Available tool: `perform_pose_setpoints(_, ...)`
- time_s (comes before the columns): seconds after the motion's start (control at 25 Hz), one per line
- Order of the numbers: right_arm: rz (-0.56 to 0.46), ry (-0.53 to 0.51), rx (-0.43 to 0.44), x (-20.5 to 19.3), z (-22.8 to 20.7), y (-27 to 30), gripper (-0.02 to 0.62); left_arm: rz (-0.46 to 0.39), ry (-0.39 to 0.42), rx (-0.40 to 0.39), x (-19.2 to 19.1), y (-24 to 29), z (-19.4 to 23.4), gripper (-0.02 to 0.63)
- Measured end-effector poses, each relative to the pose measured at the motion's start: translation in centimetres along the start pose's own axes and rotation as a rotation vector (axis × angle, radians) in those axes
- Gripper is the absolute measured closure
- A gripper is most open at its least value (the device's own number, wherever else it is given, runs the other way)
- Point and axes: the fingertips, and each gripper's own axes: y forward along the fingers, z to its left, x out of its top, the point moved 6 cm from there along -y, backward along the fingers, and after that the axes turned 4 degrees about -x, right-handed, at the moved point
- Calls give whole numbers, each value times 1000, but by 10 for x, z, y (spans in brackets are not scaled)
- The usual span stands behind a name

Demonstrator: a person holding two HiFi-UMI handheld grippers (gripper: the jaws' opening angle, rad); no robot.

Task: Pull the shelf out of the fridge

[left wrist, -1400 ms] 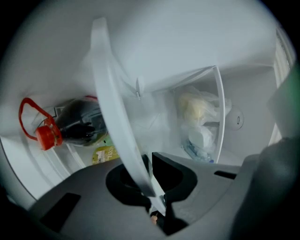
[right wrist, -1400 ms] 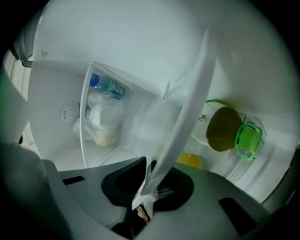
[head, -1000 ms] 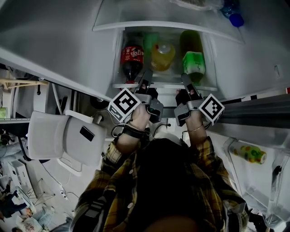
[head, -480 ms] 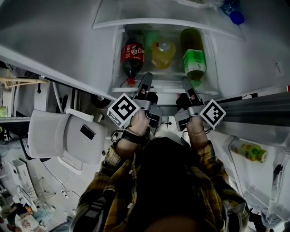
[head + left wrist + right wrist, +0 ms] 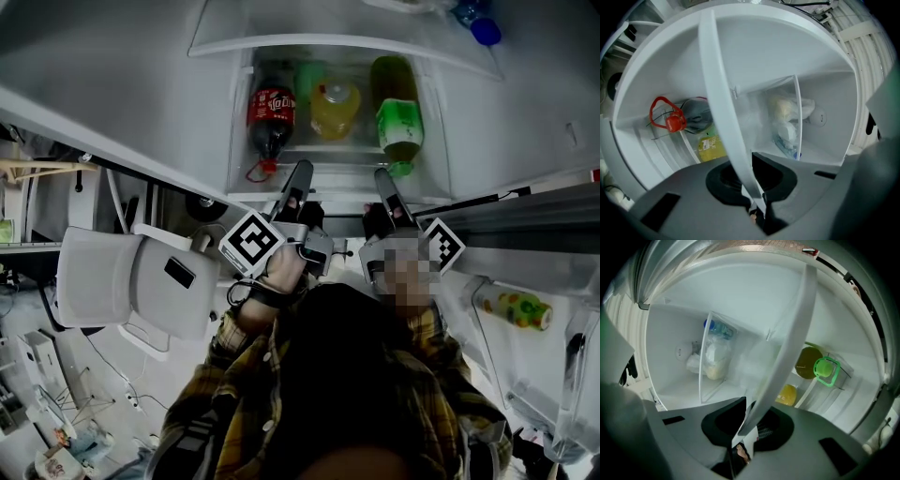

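The fridge shelf's white front rim (image 5: pixel 342 198) lies across the open compartment, between my two grippers. On the shelf lie a cola bottle (image 5: pixel 270 117), a yellow bottle (image 5: pixel 335 106) and a green bottle (image 5: pixel 399 124). My left gripper (image 5: pixel 298 178) is shut on the rim's left part; in the left gripper view the rim (image 5: pixel 723 108) runs straight down between the jaws of that gripper (image 5: pixel 755 190). My right gripper (image 5: pixel 383 184) is shut on the rim's right part, and in its own view the rim (image 5: pixel 787 348) passes between the jaws of the gripper (image 5: pixel 743 427).
A glass shelf (image 5: pixel 319 45) sits above, with a blue-capped bottle (image 5: pixel 484 30) on it. The open door's bin at the right holds a bottle (image 5: pixel 513 313). A grey chair (image 5: pixel 131 281) stands at the left. A clear drawer with bagged food (image 5: pixel 787 119) sits deep inside.
Both grippers have drawn back toward the person with the rim held, and the shelf with its bottles has slid a little way out of the compartment.
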Motion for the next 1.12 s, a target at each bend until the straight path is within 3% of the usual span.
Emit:
perform_pose_setpoints(0.08,1,-12,-3,-2,0,-4,541,-13,-44,-27,-4,-2,-3,569)
perform_pose_setpoints(0.28,-6,-6,5,-6,0,-14,541,-3,-23,-29,-8,-13,-5,568)
perform_pose_setpoints(0.48,-23,2,15,-10,2,-26,543,-8,-69,-27,-16,-24,-7,568)
perform_pose_setpoints(1.12,-25,22,39,-21,5,-55,543,11,-40,-36,-30,-54,-11,567)
